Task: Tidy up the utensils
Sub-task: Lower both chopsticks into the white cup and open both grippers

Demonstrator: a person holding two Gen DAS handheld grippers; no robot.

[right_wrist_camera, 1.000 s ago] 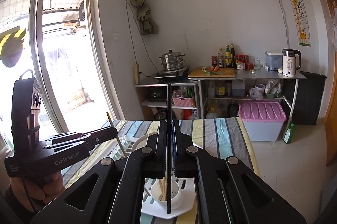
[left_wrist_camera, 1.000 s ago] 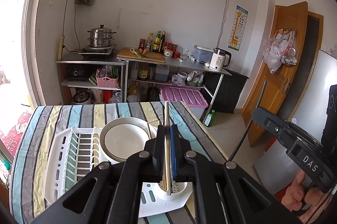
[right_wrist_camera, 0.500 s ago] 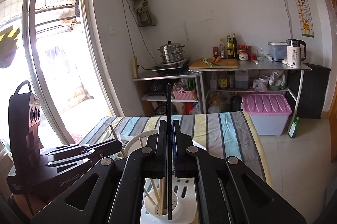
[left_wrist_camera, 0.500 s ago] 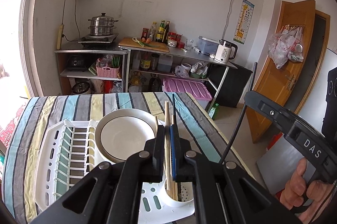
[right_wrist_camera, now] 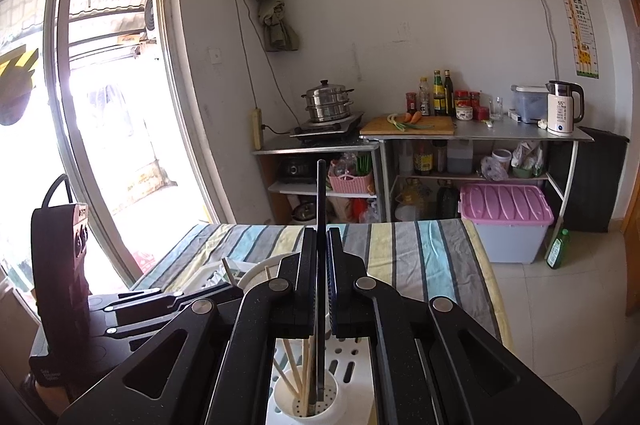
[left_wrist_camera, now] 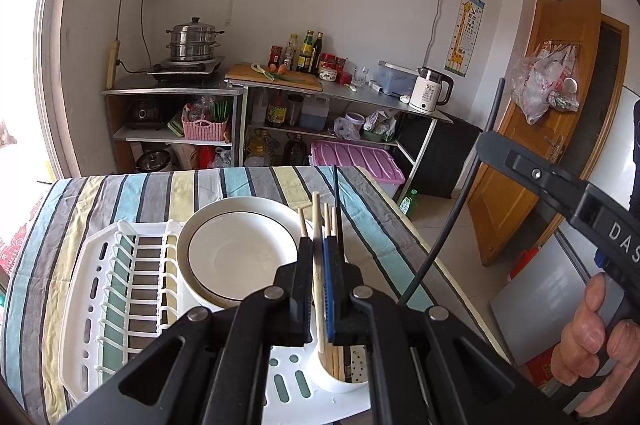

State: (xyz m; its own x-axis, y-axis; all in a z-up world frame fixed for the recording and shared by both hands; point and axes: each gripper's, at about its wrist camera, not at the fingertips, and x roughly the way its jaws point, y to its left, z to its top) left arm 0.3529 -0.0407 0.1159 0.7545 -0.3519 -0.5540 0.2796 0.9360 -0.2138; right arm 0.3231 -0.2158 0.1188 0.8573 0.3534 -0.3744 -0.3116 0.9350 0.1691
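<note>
Gripping a wooden chopstick [left_wrist_camera: 317,265] in my left gripper [left_wrist_camera: 319,257], jaws narrow, its lower end in the white cup [left_wrist_camera: 340,373]. My right gripper [right_wrist_camera: 319,265] clamps a black chopstick [right_wrist_camera: 320,209], tip in that cup on the rack [left_wrist_camera: 92,289].

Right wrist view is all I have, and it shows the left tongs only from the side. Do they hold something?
Observer: Yes. The left tongs are shut on a wooden chopstick that points down into the white cup.
Operator: My right tongs hold the black chopstick in that cup. What is beside the cup?
Observer: A white bowl with a dark rim line rests on the dish rack, left of the cup.
</note>
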